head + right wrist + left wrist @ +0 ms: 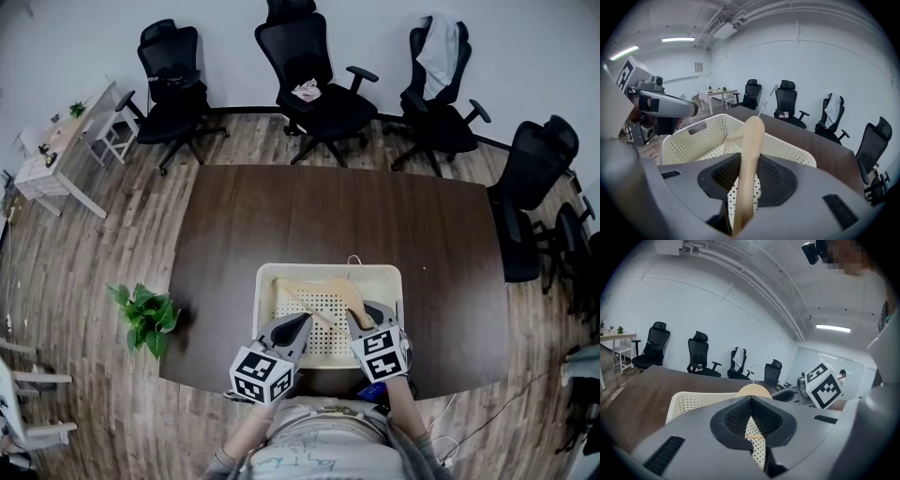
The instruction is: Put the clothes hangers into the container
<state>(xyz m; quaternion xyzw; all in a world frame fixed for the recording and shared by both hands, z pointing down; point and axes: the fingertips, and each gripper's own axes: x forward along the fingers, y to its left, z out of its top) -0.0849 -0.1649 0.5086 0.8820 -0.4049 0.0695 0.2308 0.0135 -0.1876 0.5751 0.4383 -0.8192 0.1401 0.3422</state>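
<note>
Basket: a cream perforated basket [267, 281] sits at the near edge of the dark tabletop [328, 206], right in front of the person, so both hands reach it easily.
Hanger: the wooden hanger [337, 291] is already inside the basket, its right end higher than the rest and its wire hook toward the far wall.
Right gripper: the right gripper [362, 317] tilts down into the basket. Its jaws stand loosely around the hanger's raised end with a gap beside the wood, so to my eye it's a letting-go hold, not a clamp.
Left gripper: the left gripper [298, 324] hangs over the basket's near left. Its jaws are closed on nothing, and it seems only to be standing by.
Stage: placing looks nearly done. The raised end may drop and shift once freed.
</note>
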